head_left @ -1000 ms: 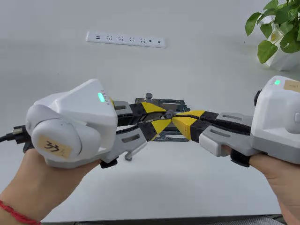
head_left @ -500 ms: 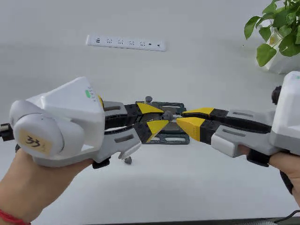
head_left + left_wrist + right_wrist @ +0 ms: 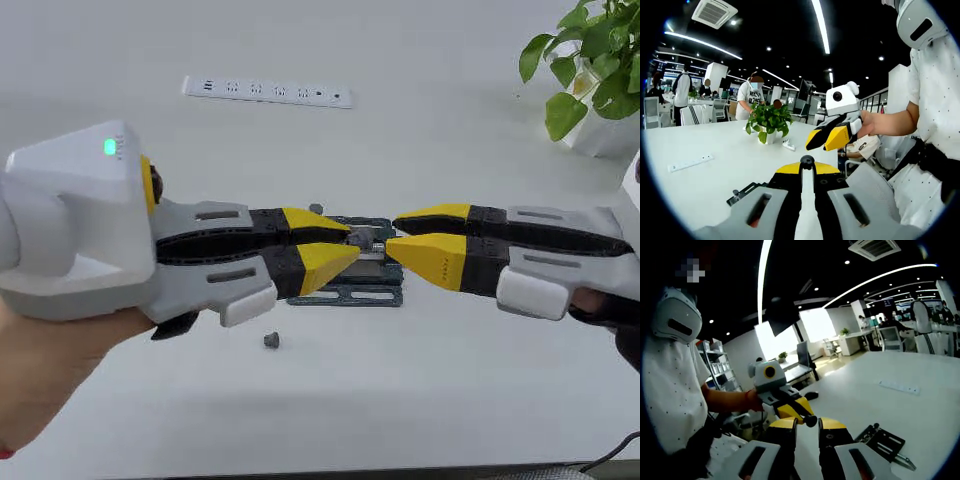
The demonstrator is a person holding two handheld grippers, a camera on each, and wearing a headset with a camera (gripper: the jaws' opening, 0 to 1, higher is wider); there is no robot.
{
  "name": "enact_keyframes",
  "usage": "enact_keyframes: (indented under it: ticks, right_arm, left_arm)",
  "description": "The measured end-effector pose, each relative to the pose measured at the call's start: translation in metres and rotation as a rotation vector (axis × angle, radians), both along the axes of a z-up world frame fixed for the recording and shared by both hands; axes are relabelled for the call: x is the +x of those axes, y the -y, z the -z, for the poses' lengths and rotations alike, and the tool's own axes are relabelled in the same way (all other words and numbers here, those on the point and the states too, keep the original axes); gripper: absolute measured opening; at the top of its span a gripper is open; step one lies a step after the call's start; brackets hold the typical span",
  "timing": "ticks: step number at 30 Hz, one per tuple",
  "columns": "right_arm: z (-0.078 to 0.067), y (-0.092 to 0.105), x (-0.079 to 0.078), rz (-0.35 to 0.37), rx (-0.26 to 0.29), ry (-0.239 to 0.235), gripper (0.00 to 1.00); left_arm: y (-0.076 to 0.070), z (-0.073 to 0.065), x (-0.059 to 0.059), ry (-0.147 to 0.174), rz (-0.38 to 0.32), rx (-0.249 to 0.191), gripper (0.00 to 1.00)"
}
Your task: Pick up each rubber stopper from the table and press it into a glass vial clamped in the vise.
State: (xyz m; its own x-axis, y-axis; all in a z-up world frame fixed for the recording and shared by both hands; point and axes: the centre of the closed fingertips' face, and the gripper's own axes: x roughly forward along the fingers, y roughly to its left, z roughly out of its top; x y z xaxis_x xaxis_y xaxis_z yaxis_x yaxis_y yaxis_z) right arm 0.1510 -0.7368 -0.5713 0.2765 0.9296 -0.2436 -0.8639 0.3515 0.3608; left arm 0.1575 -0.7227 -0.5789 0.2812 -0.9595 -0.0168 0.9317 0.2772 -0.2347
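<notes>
A dark metal vise (image 3: pixel 345 292) lies on the white table, mostly behind the jaw tips; I cannot make out a vial in it. My left gripper (image 3: pixel 352 240) comes in from the left, shut on a small grey rubber stopper (image 3: pixel 361 240) at its yellow tips. In the left gripper view the stopper (image 3: pixel 807 161) sits at the jaw ends. My right gripper (image 3: pixel 392 232) points at it from the right, a short gap away, jaws only narrowly parted and empty. Another grey stopper (image 3: pixel 271 341) lies on the table in front of the vise.
A white power strip (image 3: pixel 268 91) lies at the back of the table. A potted plant (image 3: pixel 590 60) stands at the back right. The table's front edge runs along the bottom of the head view. People and desks show in the room behind.
The two grippers have drawn apart; their tips crossed a second ago and now face each other across a gap. The loose stopper on the table has come into sight.
</notes>
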Motion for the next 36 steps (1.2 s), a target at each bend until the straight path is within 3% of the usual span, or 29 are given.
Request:
enact_keyframes:
  ticks: [1, 3, 8, 14, 16, 22, 27, 36]
  right_arm:
    - [-0.001, -0.001, -0.002, -0.015, 0.002, 0.006, 0.13]
    - [-0.004, -0.003, -0.004, -0.036, 0.002, 0.014, 0.12]
    - [-0.011, -0.004, -0.006, -0.066, 0.043, 0.008, 0.11]
    - [-0.021, -0.006, -0.010, -0.106, 0.091, 0.011, 0.14]
    - [-0.021, -0.007, -0.012, -0.121, 0.086, 0.015, 0.15]
    - [-0.020, -0.007, -0.017, -0.158, 0.077, 0.022, 0.14]
    - [-0.024, -0.010, -0.022, -0.180, 0.100, 0.024, 0.13]
    - [-0.032, -0.015, -0.025, -0.193, 0.131, 0.027, 0.10]
  left_arm:
    - [0.000, -0.005, -0.002, -0.020, 0.014, -0.033, 0.04]
    - [-0.003, -0.009, -0.002, -0.022, 0.014, -0.056, 0.04]
    - [-0.005, -0.020, -0.008, -0.070, 0.058, -0.129, 0.04]
    - [0.000, -0.021, -0.018, -0.096, 0.112, -0.146, 0.04]
    - [0.000, -0.025, -0.020, -0.116, 0.125, -0.175, 0.04]
    - [0.000, -0.035, -0.024, -0.138, 0.154, -0.229, 0.04]
    - [-0.002, -0.040, -0.025, -0.158, 0.166, -0.266, 0.04]
    - [-0.001, -0.043, -0.030, -0.172, 0.194, -0.281, 0.03]
